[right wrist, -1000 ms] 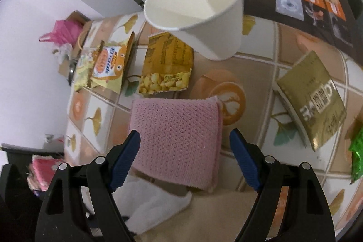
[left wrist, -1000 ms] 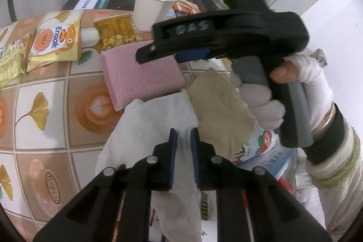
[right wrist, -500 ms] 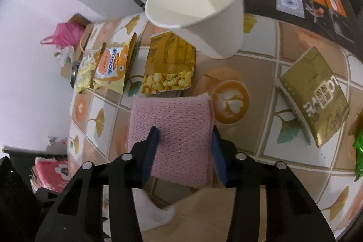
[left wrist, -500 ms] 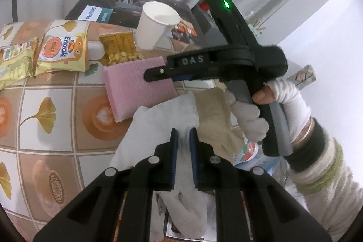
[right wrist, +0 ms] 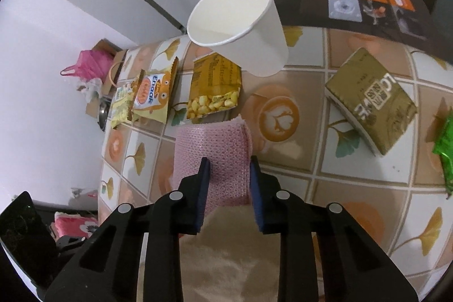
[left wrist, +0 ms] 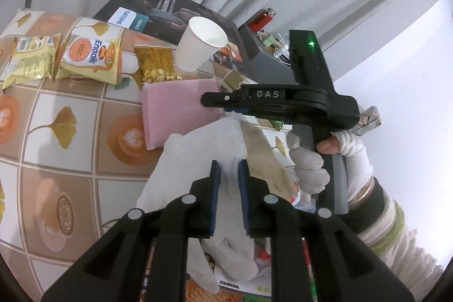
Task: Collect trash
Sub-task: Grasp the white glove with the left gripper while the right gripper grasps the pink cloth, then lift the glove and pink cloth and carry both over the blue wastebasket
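Observation:
My left gripper (left wrist: 228,163) has a white tissue (left wrist: 198,154) between its pads; its jaws are opening slightly, and the tissue still hangs from them past the table's edge. A brown paper (left wrist: 263,157) lies beside the tissue. A gloved hand holds my right gripper (left wrist: 215,104) over the far side. In the right wrist view, the right gripper (right wrist: 228,163) is closing, its pads pressing both sides of a pink knitted cloth (right wrist: 215,149), which bunches between them. The pink cloth (left wrist: 170,115) rests on the patterned table (left wrist: 56,92).
A white paper cup (right wrist: 240,24) stands behind the cloth, next to an open corn snack pack (right wrist: 215,87) and yellow snack bags (left wrist: 90,58). A gold tissue pack (right wrist: 371,101) and a green wrapper (right wrist: 444,143) lie to the right. A dark box (left wrist: 158,13) lines the back.
The right gripper's jaws went from wide open around the pink cloth to squeezing it narrow. The left gripper has lifted and pulled back with the white tissue.

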A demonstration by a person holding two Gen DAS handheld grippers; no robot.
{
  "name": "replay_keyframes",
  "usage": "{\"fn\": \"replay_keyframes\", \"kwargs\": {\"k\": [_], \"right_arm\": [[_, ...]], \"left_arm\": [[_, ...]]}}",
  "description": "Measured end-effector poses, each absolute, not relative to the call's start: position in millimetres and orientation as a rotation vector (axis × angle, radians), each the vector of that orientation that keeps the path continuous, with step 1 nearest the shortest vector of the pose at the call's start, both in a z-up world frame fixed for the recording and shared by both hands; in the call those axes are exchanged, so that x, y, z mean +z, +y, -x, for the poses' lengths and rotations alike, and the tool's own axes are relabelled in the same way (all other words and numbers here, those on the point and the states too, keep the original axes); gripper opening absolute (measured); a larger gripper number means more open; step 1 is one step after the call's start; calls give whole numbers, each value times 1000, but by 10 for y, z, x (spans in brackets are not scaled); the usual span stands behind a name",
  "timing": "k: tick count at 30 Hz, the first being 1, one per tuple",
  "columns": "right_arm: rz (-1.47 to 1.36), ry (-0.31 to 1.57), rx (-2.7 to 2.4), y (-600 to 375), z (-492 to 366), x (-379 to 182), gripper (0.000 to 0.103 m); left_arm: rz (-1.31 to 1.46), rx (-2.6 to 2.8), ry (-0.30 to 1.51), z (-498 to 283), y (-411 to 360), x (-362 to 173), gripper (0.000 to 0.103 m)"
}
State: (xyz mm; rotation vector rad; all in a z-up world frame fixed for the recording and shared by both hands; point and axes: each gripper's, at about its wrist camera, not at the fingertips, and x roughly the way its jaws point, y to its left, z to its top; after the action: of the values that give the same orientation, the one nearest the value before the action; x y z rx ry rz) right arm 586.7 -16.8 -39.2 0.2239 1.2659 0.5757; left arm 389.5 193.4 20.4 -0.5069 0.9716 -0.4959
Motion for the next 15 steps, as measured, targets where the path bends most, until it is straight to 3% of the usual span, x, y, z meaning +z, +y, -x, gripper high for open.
{"fn": "replay_keyframes", "kwargs": {"k": [15], "right_arm": [[-184,1130,552,-300,-5602,-27,23]], "left_arm": [[449,-465,962,-3832,1768,302,47]]}}
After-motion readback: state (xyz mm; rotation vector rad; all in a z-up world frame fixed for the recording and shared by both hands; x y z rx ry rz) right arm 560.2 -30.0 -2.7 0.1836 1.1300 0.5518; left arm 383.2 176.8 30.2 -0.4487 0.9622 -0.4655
